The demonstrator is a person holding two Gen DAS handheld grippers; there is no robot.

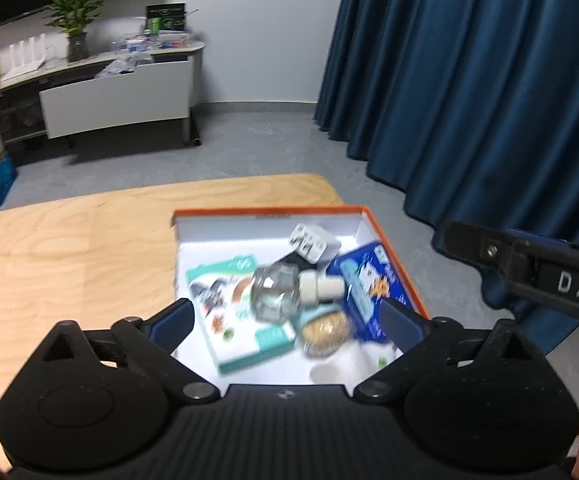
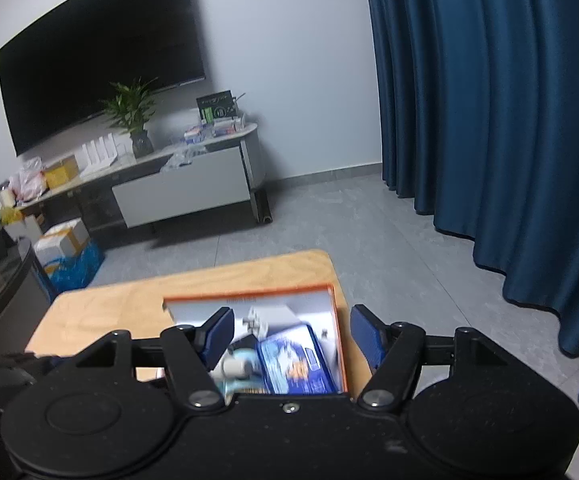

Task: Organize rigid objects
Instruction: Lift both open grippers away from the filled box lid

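Nearest: left gripper (image 1: 287,320), fingers spread wide, nothing between them, hanging over the box (image 1: 273,211). Right gripper (image 2: 291,336) likewise parted and empty, above the box's near end.

Box: shallow, orange rim, white inside, on the pale wooden worktop (image 1: 81,248) near its right edge. Inside, a jumbled heap: faceted clear glass bottle (image 1: 275,294) with a white cap lying on its side across a flat teal-and-white carton (image 1: 245,336); round teal-rimmed tin (image 1: 323,330) just beside the bottle, contents blurred; glossy blue packet (image 1: 369,284) leaning along the right wall; white plug adapter (image 1: 309,242) toward the far wall, touching a dark item beneath.

Right gripper's black arm crossing the left view's right edge.

Farther off: grey floor, pleated dark blue curtain (image 2: 489,120), low white cabinet (image 2: 185,196) cluttered with a potted plant (image 2: 131,116) and small packages, black screen (image 2: 97,68) on the wall.
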